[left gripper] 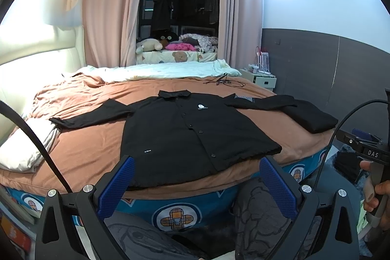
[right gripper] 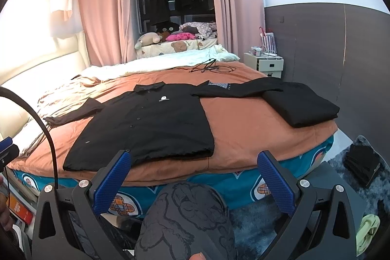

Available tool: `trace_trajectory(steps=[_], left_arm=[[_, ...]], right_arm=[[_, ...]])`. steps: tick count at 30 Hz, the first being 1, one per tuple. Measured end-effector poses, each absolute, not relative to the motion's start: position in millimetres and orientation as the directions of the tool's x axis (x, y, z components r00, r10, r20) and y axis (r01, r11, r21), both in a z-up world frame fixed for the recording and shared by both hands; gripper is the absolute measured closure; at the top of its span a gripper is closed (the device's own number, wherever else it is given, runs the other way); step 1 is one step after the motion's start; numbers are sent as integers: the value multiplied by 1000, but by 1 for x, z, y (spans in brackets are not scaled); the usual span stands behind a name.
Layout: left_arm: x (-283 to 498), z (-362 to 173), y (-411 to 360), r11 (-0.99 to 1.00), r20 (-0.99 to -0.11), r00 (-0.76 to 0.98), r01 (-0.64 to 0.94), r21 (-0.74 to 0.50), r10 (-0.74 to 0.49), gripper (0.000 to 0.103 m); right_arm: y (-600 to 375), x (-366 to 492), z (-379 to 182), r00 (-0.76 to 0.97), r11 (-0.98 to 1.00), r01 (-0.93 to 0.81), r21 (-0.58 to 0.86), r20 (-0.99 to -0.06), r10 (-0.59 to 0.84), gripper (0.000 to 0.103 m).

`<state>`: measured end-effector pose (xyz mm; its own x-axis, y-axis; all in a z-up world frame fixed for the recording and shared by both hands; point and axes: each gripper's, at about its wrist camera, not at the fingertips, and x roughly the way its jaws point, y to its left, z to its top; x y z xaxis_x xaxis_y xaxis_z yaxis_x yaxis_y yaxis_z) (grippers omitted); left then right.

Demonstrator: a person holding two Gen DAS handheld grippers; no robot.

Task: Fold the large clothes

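A black button-up jacket (left gripper: 185, 130) lies face up and spread flat on the brown bedspread (left gripper: 92, 145), sleeves stretched out to both sides, hem toward me. It also shows in the right wrist view (right gripper: 148, 126). My left gripper (left gripper: 197, 162) is open and empty, hovering just before the hem at the bed's near edge. My right gripper (right gripper: 195, 157) is open and empty, off the bed's near edge to the right of the hem. The jacket's right sleeve (right gripper: 238, 89) reaches a folded black garment (right gripper: 302, 106).
White pillows (left gripper: 26, 150) lie at the bed's left. Cables (right gripper: 209, 67) lie on the far part of the bed by a white quilt (right gripper: 170, 60). A white nightstand (right gripper: 268, 63) stands at the right wall. Dark folded items (right gripper: 360, 165) sit on the floor rug. My knee (right gripper: 190, 216) is below.
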<state>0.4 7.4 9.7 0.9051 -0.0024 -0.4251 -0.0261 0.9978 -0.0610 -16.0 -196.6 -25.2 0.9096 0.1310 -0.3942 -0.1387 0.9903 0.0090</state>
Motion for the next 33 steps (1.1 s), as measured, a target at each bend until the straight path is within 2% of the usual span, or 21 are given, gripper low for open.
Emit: trace_trajectory(steps=[33], left_arm=[[-4, 6, 1, 998, -421, 907, -17, -60, -10, 0]], right_arm=[[-195, -18, -24, 916, 991, -130, 8, -382, 123, 0]])
